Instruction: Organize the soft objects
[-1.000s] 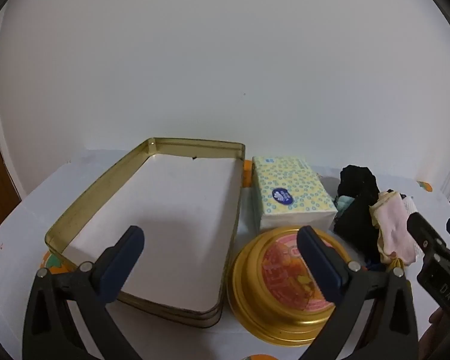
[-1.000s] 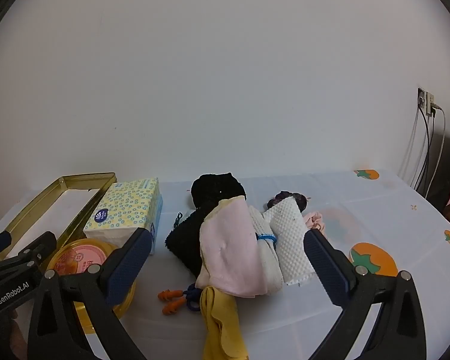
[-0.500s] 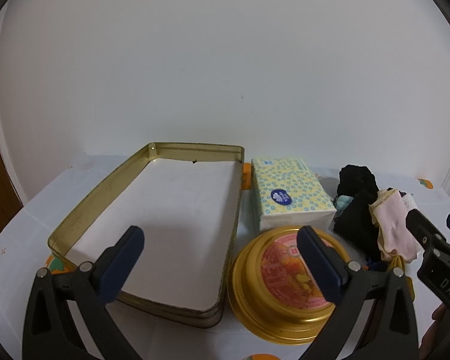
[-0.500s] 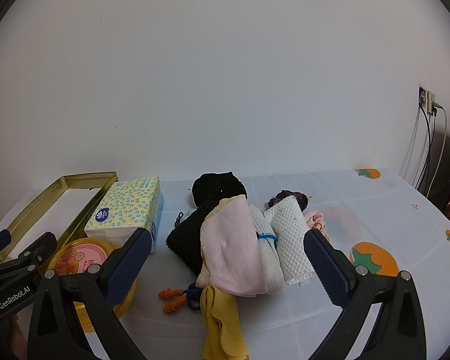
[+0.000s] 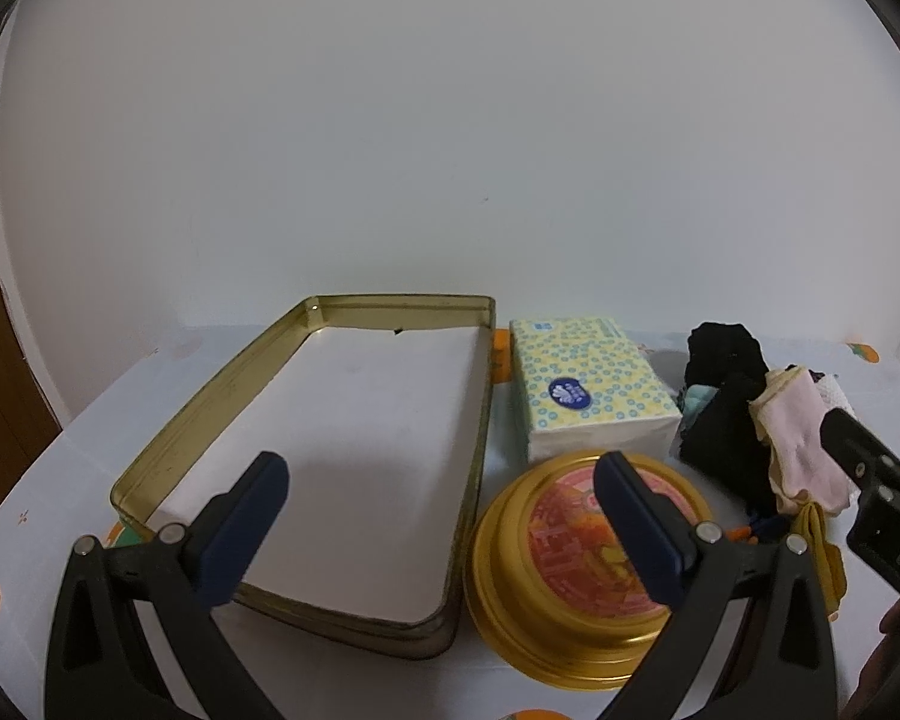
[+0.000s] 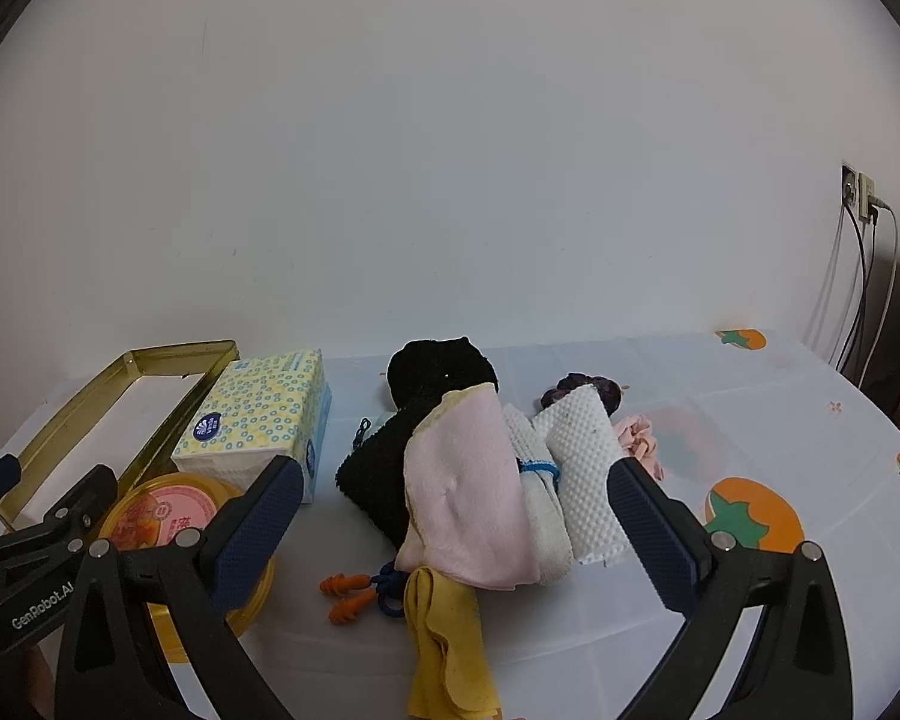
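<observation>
A pile of soft things lies mid-table: a pink cloth (image 6: 468,504), a black cloth (image 6: 432,378), a white textured towel (image 6: 582,480) and a yellow cloth (image 6: 444,642). In the left wrist view the pink cloth (image 5: 801,438) and black cloth (image 5: 723,420) sit at the right. An open gold rectangular tin (image 5: 354,438) lies left. My left gripper (image 5: 438,528) is open above the tin's near edge and the round gold tin (image 5: 588,564). My right gripper (image 6: 450,522) hangs open just in front of the pile, holding nothing.
A tissue pack (image 5: 588,384) stands behind the round gold tin (image 6: 168,516). Orange earplugs on a blue cord (image 6: 354,594) lie in front of the pile. A pink scrunchie (image 6: 639,441) and a purple one (image 6: 588,387) sit behind it. Cables (image 6: 858,276) hang at the far right.
Both views have shifted slightly, with the objects a little lower and nearer in frame. Both grippers stay open and nothing on the table has moved.
</observation>
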A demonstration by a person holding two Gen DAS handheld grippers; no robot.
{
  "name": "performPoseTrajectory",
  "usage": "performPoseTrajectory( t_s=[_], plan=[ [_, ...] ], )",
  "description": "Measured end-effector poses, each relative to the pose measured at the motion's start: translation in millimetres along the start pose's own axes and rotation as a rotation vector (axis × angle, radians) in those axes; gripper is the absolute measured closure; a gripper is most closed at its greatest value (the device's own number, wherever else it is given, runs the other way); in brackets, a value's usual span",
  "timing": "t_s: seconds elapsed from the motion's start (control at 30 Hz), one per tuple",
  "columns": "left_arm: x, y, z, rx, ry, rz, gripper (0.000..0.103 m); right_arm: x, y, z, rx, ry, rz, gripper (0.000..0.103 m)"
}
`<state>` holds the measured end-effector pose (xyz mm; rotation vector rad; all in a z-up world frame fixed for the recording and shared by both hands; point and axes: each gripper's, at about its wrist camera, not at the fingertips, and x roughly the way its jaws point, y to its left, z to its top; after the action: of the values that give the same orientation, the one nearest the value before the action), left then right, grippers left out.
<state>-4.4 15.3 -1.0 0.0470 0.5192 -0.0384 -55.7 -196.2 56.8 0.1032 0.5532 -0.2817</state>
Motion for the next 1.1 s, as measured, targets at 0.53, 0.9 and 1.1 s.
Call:
performPoseTrajectory(
  t_s=[0.53,0.9,1.1],
  plan=[
    [5,-2,2,0.022,0.005,0.016,0.000,-4,0,-1,-0.005,-0.015,0.004,0.001],
    [8,-8,-3,0.044,0.011,0.028,0.000,-14,2,1,-0.082,-0.069,-0.017,0.001],
    [-1,-15,-3,0.053,-0.012,0.011,0.000,-23,-12,5,-0.104,-0.120,-0.030,0.001]
  ],
)
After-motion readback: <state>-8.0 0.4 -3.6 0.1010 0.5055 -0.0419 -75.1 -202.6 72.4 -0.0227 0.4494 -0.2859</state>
